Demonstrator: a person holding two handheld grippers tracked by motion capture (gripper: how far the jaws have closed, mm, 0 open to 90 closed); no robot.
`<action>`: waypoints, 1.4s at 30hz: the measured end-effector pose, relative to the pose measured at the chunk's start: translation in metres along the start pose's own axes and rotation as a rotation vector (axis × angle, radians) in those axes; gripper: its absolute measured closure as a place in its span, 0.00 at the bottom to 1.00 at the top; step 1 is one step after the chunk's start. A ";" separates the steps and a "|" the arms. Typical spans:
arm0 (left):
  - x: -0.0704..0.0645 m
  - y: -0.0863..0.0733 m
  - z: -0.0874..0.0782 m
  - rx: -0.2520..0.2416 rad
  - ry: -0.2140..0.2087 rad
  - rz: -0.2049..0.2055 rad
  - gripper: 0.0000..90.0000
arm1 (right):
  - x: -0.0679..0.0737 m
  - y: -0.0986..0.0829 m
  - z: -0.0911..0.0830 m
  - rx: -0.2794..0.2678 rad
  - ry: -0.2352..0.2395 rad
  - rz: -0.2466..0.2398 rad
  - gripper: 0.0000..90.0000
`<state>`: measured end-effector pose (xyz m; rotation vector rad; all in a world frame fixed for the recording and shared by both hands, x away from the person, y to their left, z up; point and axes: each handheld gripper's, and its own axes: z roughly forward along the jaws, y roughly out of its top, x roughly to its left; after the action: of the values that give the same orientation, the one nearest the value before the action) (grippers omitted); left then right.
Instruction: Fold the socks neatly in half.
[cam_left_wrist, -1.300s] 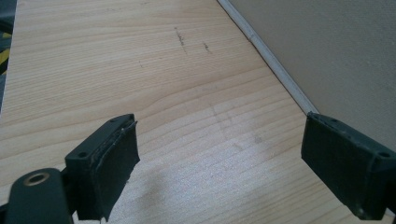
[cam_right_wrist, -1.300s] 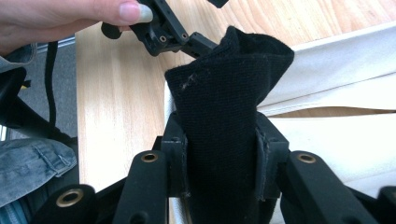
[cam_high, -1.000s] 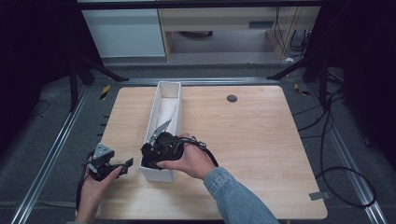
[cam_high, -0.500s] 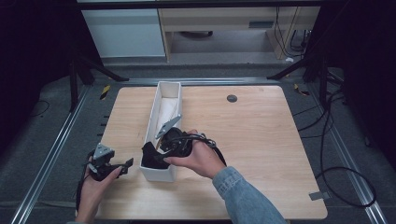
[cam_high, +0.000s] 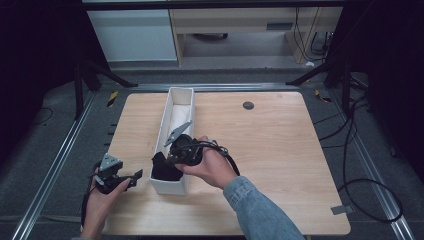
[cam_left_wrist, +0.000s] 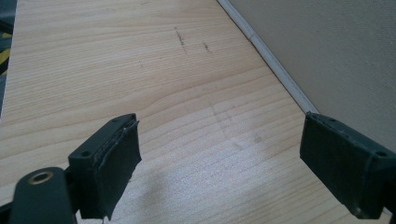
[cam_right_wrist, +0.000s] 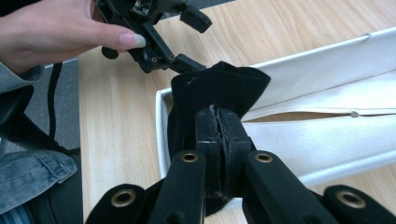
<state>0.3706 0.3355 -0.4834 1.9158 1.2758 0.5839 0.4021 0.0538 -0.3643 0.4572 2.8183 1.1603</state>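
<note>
Our right tongs (cam_right_wrist: 219, 122) pinch the black cloth (cam_right_wrist: 215, 91) at the near end of the white box (cam_high: 172, 187); our left tongs (cam_left_wrist: 224, 163) wait wide open on the table (cam_left_wrist: 140, 70), and next we likely must lower the cloth inside.

A long tray (cam_high: 176, 107) lies lengthwise on my counter (cam_high: 280, 150), left of its middle, running away from me. A cloth (cam_high: 165, 169) sits in the tray's near end, partly over the near wall. My right hand-held gripper (cam_high: 172, 159) is above that end. My left hand-held gripper (cam_high: 136, 176) rests left of the tray, near the counter's front-left corner.
</note>
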 end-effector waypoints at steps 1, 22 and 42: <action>0.000 0.000 0.000 0.000 0.002 -0.001 0.13 | 0.001 0.000 0.001 0.002 0.005 -0.004 0.99; 0.000 0.000 0.000 0.005 0.001 0.001 0.13 | 0.007 -0.004 0.034 0.083 0.052 -0.017 1.00; 0.001 0.000 0.000 0.001 0.002 -0.005 0.13 | 0.003 -0.008 0.050 0.114 0.058 0.003 1.00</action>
<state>0.3708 0.3370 -0.4835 1.9121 1.2823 0.5831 0.4054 0.0835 -0.4056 0.4411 2.9456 1.0344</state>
